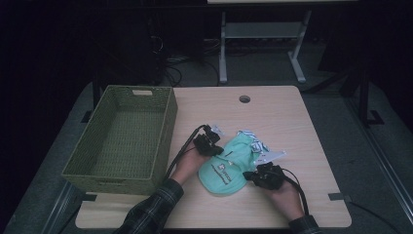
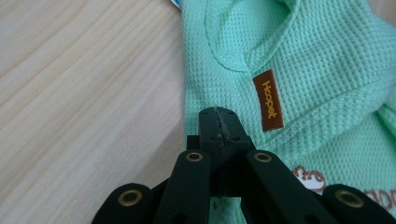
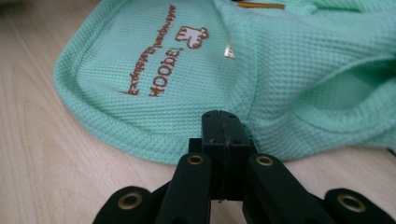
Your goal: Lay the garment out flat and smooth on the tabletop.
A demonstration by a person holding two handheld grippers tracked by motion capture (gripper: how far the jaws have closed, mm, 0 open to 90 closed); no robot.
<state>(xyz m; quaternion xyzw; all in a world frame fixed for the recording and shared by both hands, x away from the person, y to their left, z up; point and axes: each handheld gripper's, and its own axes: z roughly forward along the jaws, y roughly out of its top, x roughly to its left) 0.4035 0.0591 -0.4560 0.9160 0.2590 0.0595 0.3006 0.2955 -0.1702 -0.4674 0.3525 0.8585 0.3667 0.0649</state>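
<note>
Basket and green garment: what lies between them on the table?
In the high view, the left claw and its hand sit between the basket and the green garment.

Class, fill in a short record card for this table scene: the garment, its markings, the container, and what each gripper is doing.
garment: mint green waffle-knit pet shirt, lying flat on the wooden table
markings: brown sewn label; brown embroidered lettering
tags: white paper tags at its far right edge
container: green woven basket, left of the shirt
left gripper: jaws together, at the shirt's edge
right gripper: jaws together, at the shirt's hem
grip on cloth: cannot tell
</note>
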